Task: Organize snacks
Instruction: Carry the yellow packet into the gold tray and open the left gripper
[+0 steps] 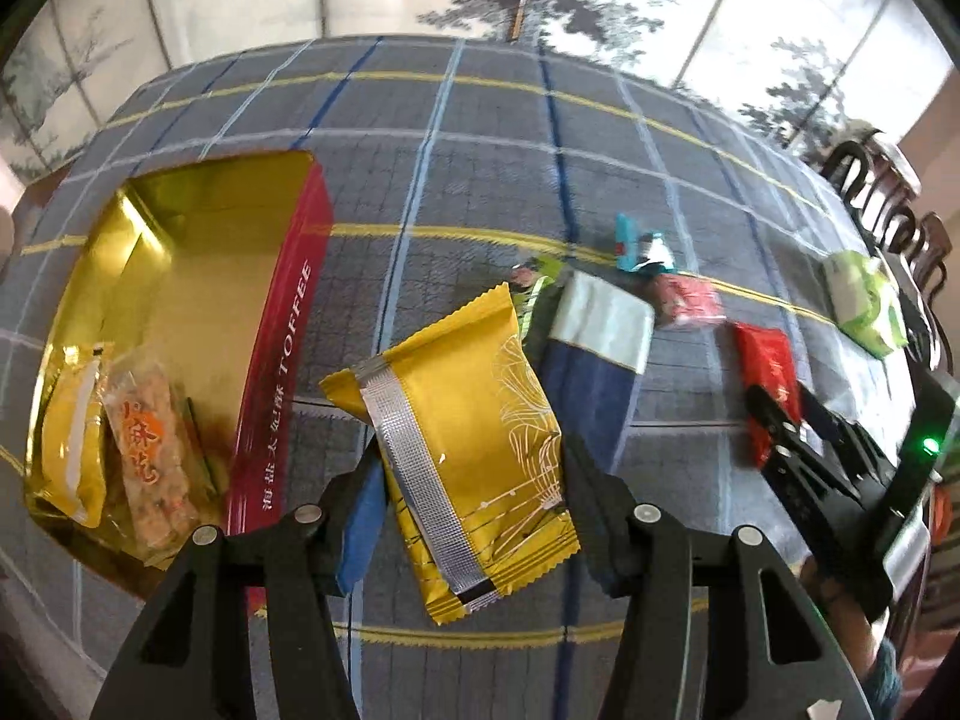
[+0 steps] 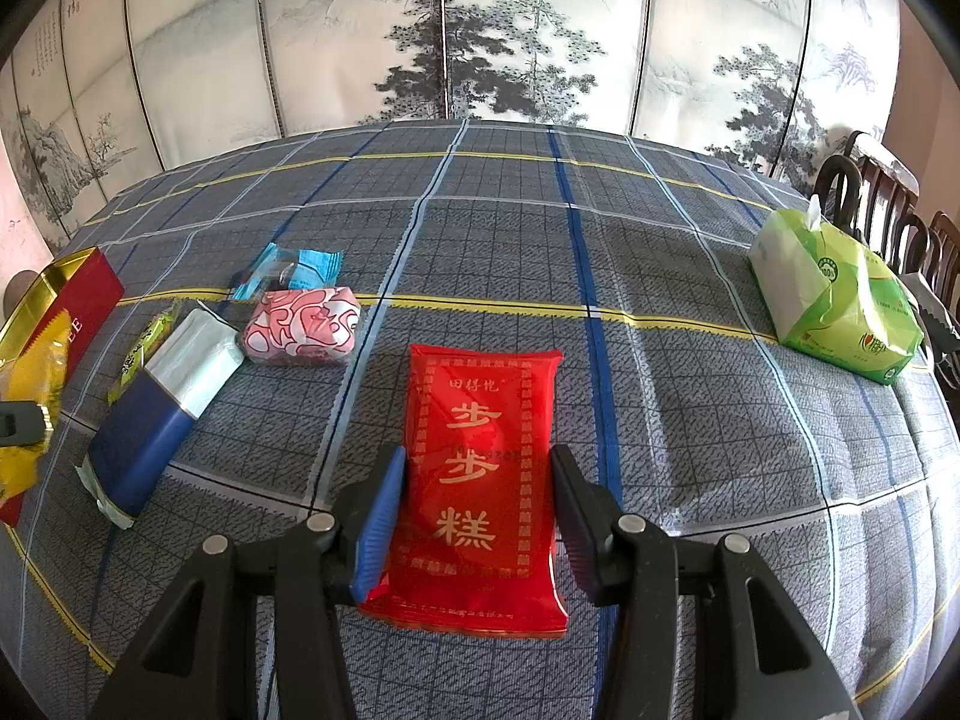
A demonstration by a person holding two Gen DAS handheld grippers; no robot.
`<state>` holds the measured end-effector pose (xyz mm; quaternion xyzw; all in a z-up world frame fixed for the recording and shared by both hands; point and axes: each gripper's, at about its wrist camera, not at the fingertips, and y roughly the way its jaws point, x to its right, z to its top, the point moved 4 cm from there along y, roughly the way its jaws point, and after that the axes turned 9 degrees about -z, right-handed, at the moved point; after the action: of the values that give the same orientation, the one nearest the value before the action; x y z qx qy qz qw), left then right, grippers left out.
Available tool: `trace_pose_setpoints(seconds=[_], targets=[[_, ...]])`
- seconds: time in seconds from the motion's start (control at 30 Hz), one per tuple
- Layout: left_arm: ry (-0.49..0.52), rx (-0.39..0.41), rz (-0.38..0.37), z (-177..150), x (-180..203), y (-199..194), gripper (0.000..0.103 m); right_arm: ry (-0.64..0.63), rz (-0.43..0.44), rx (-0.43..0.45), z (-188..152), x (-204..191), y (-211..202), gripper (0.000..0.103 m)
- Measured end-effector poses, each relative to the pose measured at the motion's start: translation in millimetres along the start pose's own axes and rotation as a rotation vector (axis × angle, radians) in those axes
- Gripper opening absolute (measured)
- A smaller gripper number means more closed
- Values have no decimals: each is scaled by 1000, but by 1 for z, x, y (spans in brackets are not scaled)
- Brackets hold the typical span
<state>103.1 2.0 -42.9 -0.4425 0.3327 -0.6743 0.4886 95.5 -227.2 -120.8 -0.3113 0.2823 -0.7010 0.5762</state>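
Left wrist view: left gripper (image 1: 474,468) clamps the yellow packet (image 1: 462,450) between its fingers, lifted off the plaid tablecloth (image 1: 480,168), with the gold-lined toffee box (image 1: 276,324) off the left finger already holding two snacks; the pinch looks to sit on the packet's edges, so I'd expect it could twist or slip before it clears the box wall. Right wrist view: right gripper (image 2: 474,516) brackets the red packet (image 2: 480,480) lying flat on the cloth, pads at its sides, though I can't tell if they actually press, and slick film could squirt out; blue-and-white packet (image 2: 162,402), pink one (image 2: 303,327) and green tissue pack (image 2: 834,300) lie beyond the fingers, painted folding screen (image 2: 480,30) behind the table.
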Motion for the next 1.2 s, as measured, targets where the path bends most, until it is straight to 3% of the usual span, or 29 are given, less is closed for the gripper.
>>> trace_pose_setpoints(seconds=[0.3,0.57,1.0,1.2], targets=[[51,86,14,5,-9,-48,52,0,0,0,0,-1,0,50],[-20,117,101,2,-69,-76,52,0,0,0,0,-1,0,50],[-123,75,232,-13,-151,-74,52,0,0,-1,0,0,0,50],[-122,46,231,-14,-164,-59,52,0,-1,-1,0,0,0,50]])
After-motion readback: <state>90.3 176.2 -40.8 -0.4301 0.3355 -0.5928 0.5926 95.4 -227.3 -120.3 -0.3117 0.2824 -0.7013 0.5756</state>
